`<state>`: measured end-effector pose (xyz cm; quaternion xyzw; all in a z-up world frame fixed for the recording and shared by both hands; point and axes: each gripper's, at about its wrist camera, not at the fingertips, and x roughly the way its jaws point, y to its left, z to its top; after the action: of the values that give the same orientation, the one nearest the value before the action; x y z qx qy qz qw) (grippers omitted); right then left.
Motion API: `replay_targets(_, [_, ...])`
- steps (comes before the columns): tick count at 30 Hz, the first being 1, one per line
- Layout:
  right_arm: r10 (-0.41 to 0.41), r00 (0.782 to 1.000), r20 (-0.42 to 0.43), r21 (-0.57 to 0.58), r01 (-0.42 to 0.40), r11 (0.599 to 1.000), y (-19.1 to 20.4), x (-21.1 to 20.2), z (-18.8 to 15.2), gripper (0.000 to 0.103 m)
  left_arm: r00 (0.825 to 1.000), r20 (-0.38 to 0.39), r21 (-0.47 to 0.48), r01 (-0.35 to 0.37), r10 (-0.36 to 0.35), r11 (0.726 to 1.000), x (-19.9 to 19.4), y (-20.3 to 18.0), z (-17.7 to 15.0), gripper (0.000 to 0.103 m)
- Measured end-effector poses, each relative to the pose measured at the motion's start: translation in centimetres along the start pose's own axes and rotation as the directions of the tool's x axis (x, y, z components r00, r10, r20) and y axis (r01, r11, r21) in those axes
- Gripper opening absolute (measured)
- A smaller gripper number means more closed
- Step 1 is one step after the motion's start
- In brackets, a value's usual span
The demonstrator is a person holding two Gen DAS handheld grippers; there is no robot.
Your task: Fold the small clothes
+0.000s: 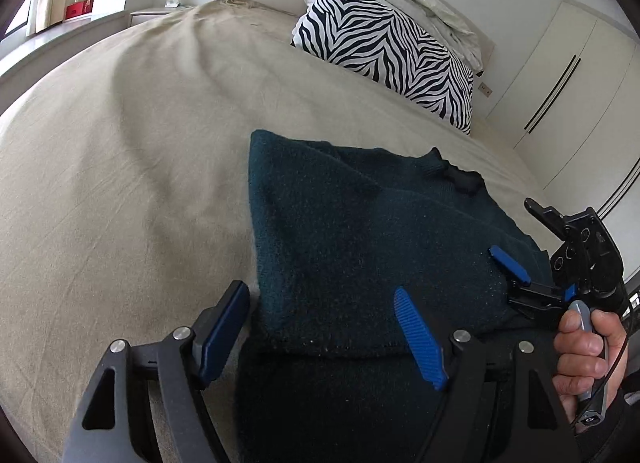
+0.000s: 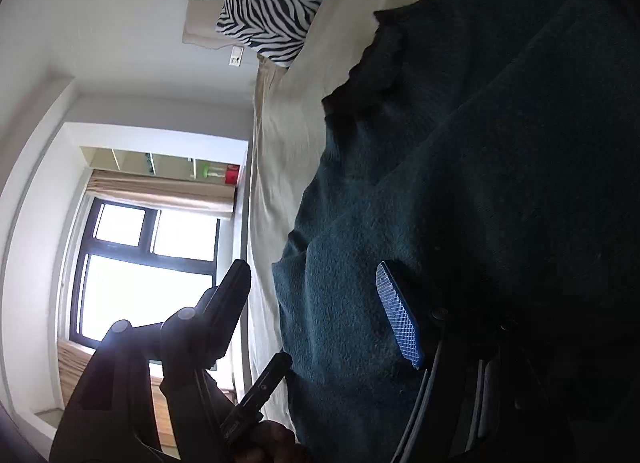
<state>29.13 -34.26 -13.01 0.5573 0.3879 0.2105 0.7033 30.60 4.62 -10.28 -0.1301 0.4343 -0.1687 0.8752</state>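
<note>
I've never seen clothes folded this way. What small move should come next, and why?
Probably close the left hand-held gripper on the sweater's near edge. Its fingers stand open astride that edge, and the right hand-held gripper is open at the other side, so nothing is gripped yet.

Fuzzy matt teal garment (image 1: 360,223) on smooth beige bedsheet (image 1: 120,183).

Black skeletal left tool (image 1: 320,337) with silver pivot screws, ribbed blue pads (image 1: 420,339); right tool (image 2: 316,313) likewise black, blue-padded; bare hand (image 1: 584,355), dark sleeve, thin black cable
</note>
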Motion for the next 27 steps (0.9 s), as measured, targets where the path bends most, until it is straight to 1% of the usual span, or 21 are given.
replay_targets(1, [0.055, 0.998, 0.021, 0.030, -0.056, 0.998, -1.0, -0.9, 0.4, 0.056, 1.000, 0.002, -0.009, -0.004, 0.004, 1.000, -0.1, 0.2, 0.1, 0.077])
replay_targets(2, [0.077, 0.996, 0.054, 0.038, -0.080, 0.996, -1.6, -2.3, 1.0, 0.054, 1.000, 0.001, -0.013, -0.012, 0.013, 1.000, -0.1, 0.2, 0.1, 0.077])
replay_targets(5, [0.107, 0.981, 0.161, 0.034, -0.114, 0.993, -3.2, -6.6, 2.4, 0.052, 0.999, 0.010, 0.009, -0.037, 0.037, 0.999, 0.0, -0.1, -0.1, 0.077])
replay_targets(7, [0.099, 0.969, 0.227, 0.057, -0.115, 0.992, -4.4, -9.5, 3.5, 0.049, 0.998, 0.014, 0.021, -0.053, 0.053, 0.998, -0.1, -0.3, -0.3, 0.077])
replay_targets(8, [0.087, 0.961, 0.262, 0.075, -0.110, 0.991, -5.2, -11.7, 4.7, 0.050, 0.998, 0.015, 0.022, -0.055, 0.055, 0.998, -0.1, -0.3, -0.4, 0.077])
replay_targets(9, [0.030, 0.950, 0.310, 0.097, -0.063, 0.993, -5.8, -14.1, 5.4, 0.052, 0.998, 0.015, 0.022, -0.055, 0.055, 0.998, -0.1, -0.2, -0.4, 0.077])
replay_targets(10, [0.015, 0.936, 0.352, 0.114, -0.059, 0.992, -6.4, -16.1, 5.8, 0.052, 0.998, 0.016, 0.021, -0.056, 0.055, 0.998, -0.1, -0.2, -0.4, 0.077])
replay_targets(11, [0.022, 0.924, 0.381, 0.126, -0.076, 0.989, -7.0, -18.3, 6.2, 0.052, 0.998, 0.016, 0.021, -0.058, 0.058, 0.998, -0.1, -0.3, -0.4, 0.077])
replay_targets(13, [-0.008, 0.904, 0.428, 0.129, -0.052, 0.990, -6.9, -21.2, 6.0, 0.052, 0.997, 0.018, 0.029, -0.069, 0.068, 0.997, -0.1, -0.4, -0.5, 0.077])
replay_targets(14, [-0.008, 0.903, 0.430, 0.113, -0.045, 0.993, -6.6, -22.1, 5.8, 0.055, 0.997, 0.019, 0.034, -0.075, 0.075, 0.997, 0.0, -0.5, -0.5, 0.077])
replay_targets(15, [0.005, 0.911, 0.412, 0.093, -0.047, 0.995, -6.2, -22.4, 5.5, 0.056, 0.997, 0.020, 0.039, -0.081, 0.081, 0.996, 0.0, -0.6, -0.6, 0.077])
replay_targets(16, [0.027, 0.924, 0.382, 0.070, -0.059, 0.996, -5.3, -21.3, 5.2, 0.056, 0.996, 0.020, 0.044, -0.086, 0.086, 0.995, 0.0, -0.7, -0.6, 0.077])
replay_targets(18, [0.059, 0.955, 0.290, 0.020, -0.067, 0.998, -3.6, -19.1, 3.8, 0.056, 0.995, 0.018, 0.050, -0.095, 0.094, 0.994, 0.0, -0.7, -0.7, 0.077])
replay_targets(20, [0.032, 0.981, 0.189, -0.016, -0.029, 0.999, -2.2, -14.6, 2.5, 0.056, 0.994, 0.015, 0.059, -0.106, 0.105, 0.993, -0.1, -0.8, -0.8, 0.077])
replay_targets(21, [-0.003, 0.988, 0.154, -0.022, 0.007, 1.000, -2.6, -13.4, 2.2, 0.056, 0.994, 0.013, 0.063, -0.111, 0.111, 0.992, -0.1, -0.8, -0.8, 0.077])
replay_targets(22, [-0.038, 0.988, 0.148, -0.022, 0.042, 0.999, -3.2, -13.0, 1.7, 0.053, 0.993, 0.011, 0.068, -0.117, 0.116, 0.991, -0.1, -0.9, -0.9, 0.077])
replay_targets(23, [-0.032, 0.987, 0.160, -0.017, 0.035, 0.999, -3.9, -13.1, 1.6, 0.043, 0.993, 0.011, 0.070, -0.120, 0.119, 0.990, -0.1, -0.9, -0.9, 0.077])
replay_targets(24, [-0.010, 0.984, 0.179, 0.010, 0.009, 1.000, -4.7, -13.6, 1.6, 0.039, 0.993, 0.011, 0.070, -0.121, 0.120, 0.990, -0.1, -0.9, -0.9, 0.077])
replay_targets(25, [0.008, 0.977, 0.212, 0.045, -0.018, 0.999, -5.6, -15.4, 1.1, 0.039, 0.993, 0.011, 0.069, -0.120, 0.120, 0.990, -0.1, -0.8, -0.9, 0.077])
replay_targets(26, [0.002, 0.965, 0.260, 0.070, -0.021, 0.997, -6.1, -17.0, 1.0, 0.041, 0.993, 0.009, 0.068, -0.121, 0.120, 0.990, -0.1, -0.8, -0.9, 0.077])
replay_targets(27, [-0.034, 0.948, 0.315, 0.081, 0.009, 0.997, -6.3, -18.9, 1.0, 0.041, 0.993, 0.009, 0.068, -0.122, 0.121, 0.990, -0.1, -0.8, -0.9, 0.077])
